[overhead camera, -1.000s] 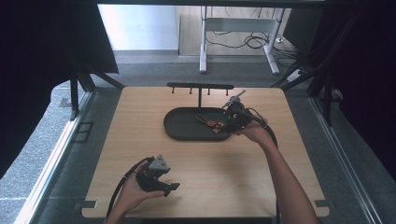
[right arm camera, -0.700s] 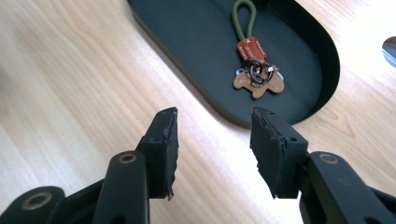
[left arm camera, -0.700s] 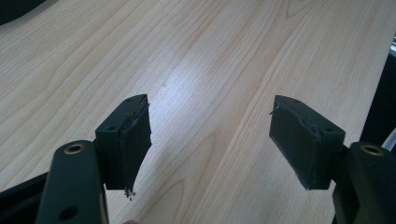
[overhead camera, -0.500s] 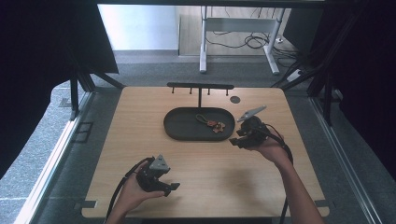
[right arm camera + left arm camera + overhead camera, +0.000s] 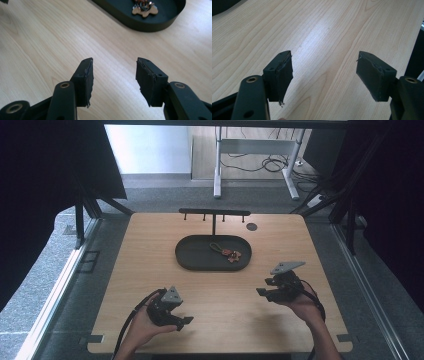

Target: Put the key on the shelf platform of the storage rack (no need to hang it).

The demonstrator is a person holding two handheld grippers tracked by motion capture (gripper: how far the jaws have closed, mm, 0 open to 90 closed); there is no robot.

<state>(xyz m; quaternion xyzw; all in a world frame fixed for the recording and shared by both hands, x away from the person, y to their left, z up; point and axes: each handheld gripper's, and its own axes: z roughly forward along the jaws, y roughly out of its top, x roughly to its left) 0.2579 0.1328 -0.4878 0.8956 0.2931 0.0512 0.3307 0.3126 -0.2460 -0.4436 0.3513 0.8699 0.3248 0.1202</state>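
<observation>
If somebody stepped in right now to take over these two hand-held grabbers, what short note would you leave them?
Left gripper: open, empty, low over the near left of the table.
Right gripper: jaws have just been opening, nothing between them, near right, in front of the tray.
Keychain: lies inside the dark oval tray, right half.
T-shaped hook rack: behind the tray, hooks bare.
Done: the keychain is in the tray.
Left: likely nothing but parking both grippers.

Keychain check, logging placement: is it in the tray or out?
In: the keychain lies inside the black oval tray, near its right end.
</observation>
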